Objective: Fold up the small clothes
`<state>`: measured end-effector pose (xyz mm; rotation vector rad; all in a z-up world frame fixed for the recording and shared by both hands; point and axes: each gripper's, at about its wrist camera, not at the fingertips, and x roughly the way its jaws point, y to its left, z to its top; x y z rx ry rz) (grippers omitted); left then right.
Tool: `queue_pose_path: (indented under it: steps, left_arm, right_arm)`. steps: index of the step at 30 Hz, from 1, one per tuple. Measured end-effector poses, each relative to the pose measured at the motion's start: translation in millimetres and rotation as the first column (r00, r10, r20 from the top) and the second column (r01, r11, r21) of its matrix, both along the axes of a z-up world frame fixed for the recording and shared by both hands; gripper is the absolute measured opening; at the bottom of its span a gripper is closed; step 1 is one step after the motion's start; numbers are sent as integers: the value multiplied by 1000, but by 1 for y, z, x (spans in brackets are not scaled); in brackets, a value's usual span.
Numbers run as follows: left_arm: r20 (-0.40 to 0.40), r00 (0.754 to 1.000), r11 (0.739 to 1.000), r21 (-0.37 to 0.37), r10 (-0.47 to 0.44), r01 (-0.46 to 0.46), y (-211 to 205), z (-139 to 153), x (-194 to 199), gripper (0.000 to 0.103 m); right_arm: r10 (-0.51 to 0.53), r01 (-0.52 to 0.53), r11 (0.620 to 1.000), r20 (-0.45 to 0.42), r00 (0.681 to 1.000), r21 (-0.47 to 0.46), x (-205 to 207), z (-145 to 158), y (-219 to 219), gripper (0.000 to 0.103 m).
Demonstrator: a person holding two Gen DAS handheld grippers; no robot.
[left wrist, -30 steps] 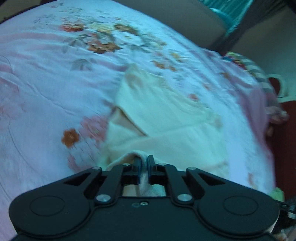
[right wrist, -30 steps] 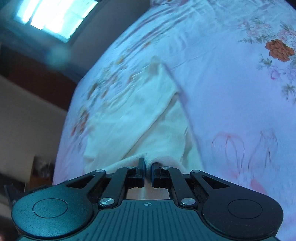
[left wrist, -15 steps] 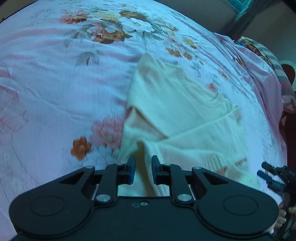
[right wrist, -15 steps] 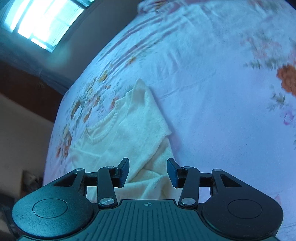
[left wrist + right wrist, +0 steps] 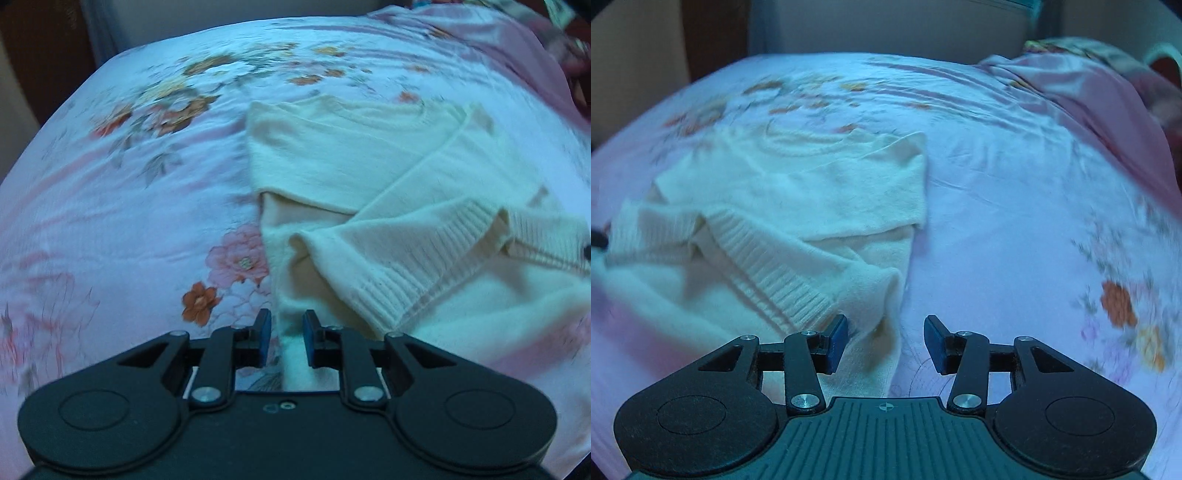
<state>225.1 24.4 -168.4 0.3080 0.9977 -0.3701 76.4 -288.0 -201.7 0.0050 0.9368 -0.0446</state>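
Observation:
A small cream knit sweater point(image 5: 369, 177) lies on the floral bedsheet point(image 5: 110, 206), both sleeves folded across its body with ribbed cuffs on top. It also shows in the right wrist view point(image 5: 812, 192). My left gripper point(image 5: 286, 341) is open, its jaws a little apart over the sweater's near left edge, holding nothing. My right gripper point(image 5: 884, 343) is open wide over the sweater's near right edge, holding nothing.
The bedsheet point(image 5: 1015, 221) spreads around the sweater. A pink bundle of bedding point(image 5: 1108, 122) lies at the far right. A pale wall or headboard point(image 5: 886, 26) stands behind the bed.
Both grippers were shut on the sweater a second ago; they have opened, let it go and drawn back. The sleeves now lie folded over the body.

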Motion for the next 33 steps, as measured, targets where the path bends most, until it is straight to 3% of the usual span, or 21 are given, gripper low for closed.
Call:
queue_pose_path:
  steps: [4,8,11,13,16,19,23,26,30,33]
  left_arm:
    - [-18,1000,998,-69,7,-8,-14,1,18,15]
    - [-53,996,984,-163,68,-76,-27,2,48,15]
    - [-94,976,941,-262,195,-213,-15,4,77,15]
    - [-112,957,909,-301,266,-288,-3,6,90,15]
    - [-78,969,940,-238,233,-245,-1,5,92,15]
    - [-50,980,966,-165,192,-198,1,-2,83,20]
    - [-80,975,964,-156,205,-215,3,-14,82,20]
    - [-81,975,964,-153,208,-219,-2,-16,83,20]
    - [-81,972,959,-165,219,-229,-7,-12,88,20]
    - [-81,970,957,-162,230,-241,-9,-12,94,20]
  right_arm:
    - [-9,9,996,3,1000,89,19,-9,-7,46]
    - [-110,111,965,-18,994,239,64,-9,-31,46]
    - [-256,252,934,-16,967,254,85,-5,-61,46]
    - [-272,260,923,6,962,284,82,5,-75,46]
    - [-174,163,967,43,984,196,59,20,-72,46]
    - [-85,81,989,25,996,126,22,12,-60,46]
    - [15,-15,1000,-17,1000,-5,-11,-8,-35,46]
    - [77,-78,991,-9,997,-112,-7,-18,-11,46]
    - [42,-40,999,49,998,-29,27,-11,-14,46]
    - [-104,105,994,35,994,-19,58,-12,-35,46]
